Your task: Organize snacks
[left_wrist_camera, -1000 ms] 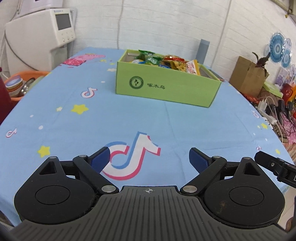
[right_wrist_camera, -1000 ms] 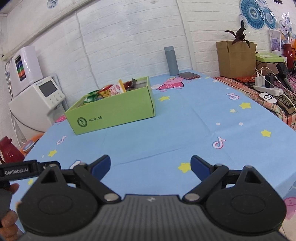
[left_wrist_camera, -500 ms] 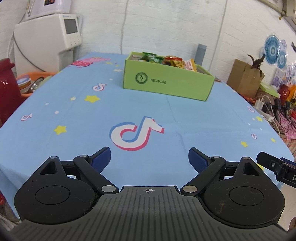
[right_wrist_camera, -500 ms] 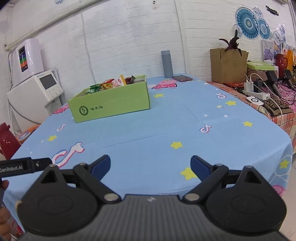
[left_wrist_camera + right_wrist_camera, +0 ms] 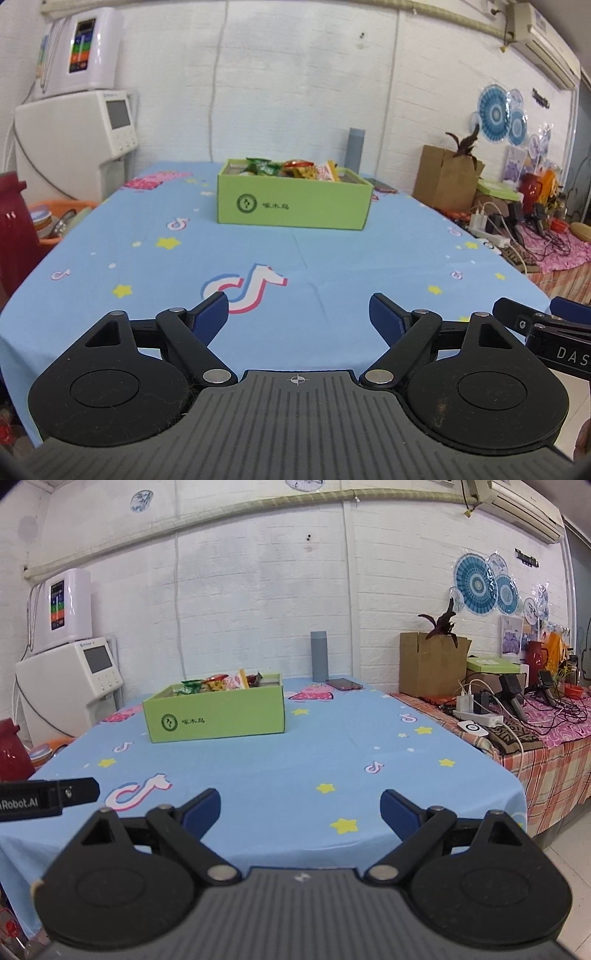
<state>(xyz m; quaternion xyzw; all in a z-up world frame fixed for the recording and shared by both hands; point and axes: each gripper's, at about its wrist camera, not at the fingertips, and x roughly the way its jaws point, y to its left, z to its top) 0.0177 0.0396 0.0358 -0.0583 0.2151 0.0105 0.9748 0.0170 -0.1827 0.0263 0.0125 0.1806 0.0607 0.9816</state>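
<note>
The green box [image 5: 216, 716] bears a round logo and "啄木鸟". The left tool [image 5: 40, 803] reads "Robot.AI"; the right tool [image 5: 565, 354] "DAS".

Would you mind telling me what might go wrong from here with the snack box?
1. Snack packets are heaped above the green box rim; a reach could spill them.
2. A phone and grey bottle sit just behind the box; pushing it could knock them.
</note>
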